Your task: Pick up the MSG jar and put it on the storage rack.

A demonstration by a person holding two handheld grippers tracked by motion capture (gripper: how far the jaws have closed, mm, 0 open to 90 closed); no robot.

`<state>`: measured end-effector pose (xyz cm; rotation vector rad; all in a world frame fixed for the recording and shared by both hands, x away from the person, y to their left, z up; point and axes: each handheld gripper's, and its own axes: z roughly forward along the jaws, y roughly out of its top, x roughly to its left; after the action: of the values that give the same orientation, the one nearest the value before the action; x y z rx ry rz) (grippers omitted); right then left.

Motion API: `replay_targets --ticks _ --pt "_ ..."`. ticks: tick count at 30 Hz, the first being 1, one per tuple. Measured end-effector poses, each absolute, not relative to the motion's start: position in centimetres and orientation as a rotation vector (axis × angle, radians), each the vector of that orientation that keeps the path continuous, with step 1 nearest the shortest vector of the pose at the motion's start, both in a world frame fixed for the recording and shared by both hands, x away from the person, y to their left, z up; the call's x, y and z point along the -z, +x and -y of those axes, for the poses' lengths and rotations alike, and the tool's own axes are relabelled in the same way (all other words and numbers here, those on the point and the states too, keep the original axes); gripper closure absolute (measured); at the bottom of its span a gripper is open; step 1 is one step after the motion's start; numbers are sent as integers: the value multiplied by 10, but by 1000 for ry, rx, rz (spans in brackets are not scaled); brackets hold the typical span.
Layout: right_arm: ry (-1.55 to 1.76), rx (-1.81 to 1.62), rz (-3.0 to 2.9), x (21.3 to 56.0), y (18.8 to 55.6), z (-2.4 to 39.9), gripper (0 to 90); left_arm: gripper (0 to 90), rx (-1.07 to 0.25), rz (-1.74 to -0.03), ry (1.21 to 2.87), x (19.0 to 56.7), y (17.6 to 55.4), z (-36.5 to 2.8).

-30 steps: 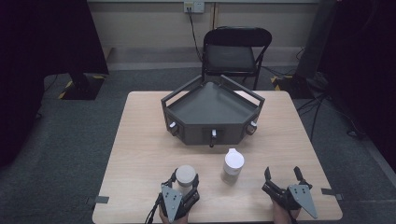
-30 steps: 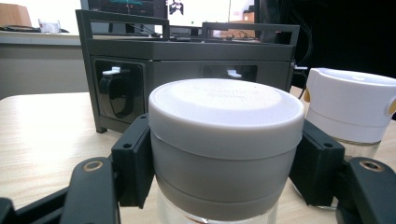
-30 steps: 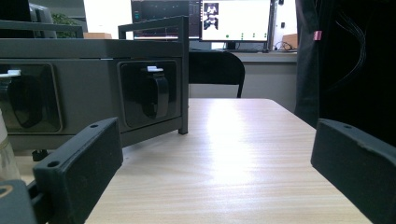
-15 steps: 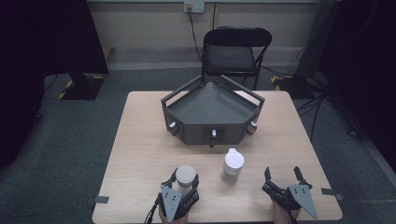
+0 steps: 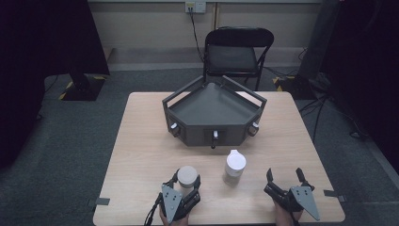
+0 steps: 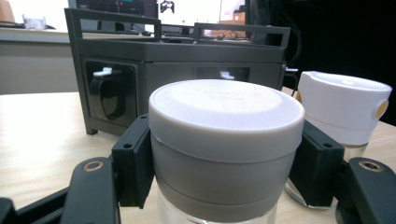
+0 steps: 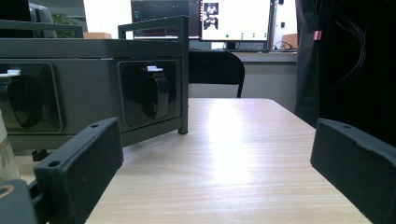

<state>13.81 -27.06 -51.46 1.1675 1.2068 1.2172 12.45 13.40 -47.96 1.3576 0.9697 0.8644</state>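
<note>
Nothing moved: left claw (image 5: 187, 181) still grips grey-lidded jar (image 5: 187, 176), right claw (image 5: 285, 176) wide, no readable labels, wooden desk (image 5: 141, 150).

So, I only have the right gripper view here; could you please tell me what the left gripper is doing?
Observer: The left gripper is shut on the grey-lidded jar, its fingers pressing the lid's sides.
Operator: Thank you. Is anything standing near it?
Observer: Yes, a white-lidded jar stands on the table between the two grippers, untouched.
Operator: And how does my right gripper look from above?
Observer: The right gripper is open, holding nothing, near the table's front edge.
</note>
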Motion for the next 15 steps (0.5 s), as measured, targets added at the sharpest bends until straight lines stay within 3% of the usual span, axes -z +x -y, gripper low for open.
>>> replay_targets --ticks 15 --pt "1168 -1217 -1206 515 138 271 9 337 -827 -868 1402 460 142 -147"
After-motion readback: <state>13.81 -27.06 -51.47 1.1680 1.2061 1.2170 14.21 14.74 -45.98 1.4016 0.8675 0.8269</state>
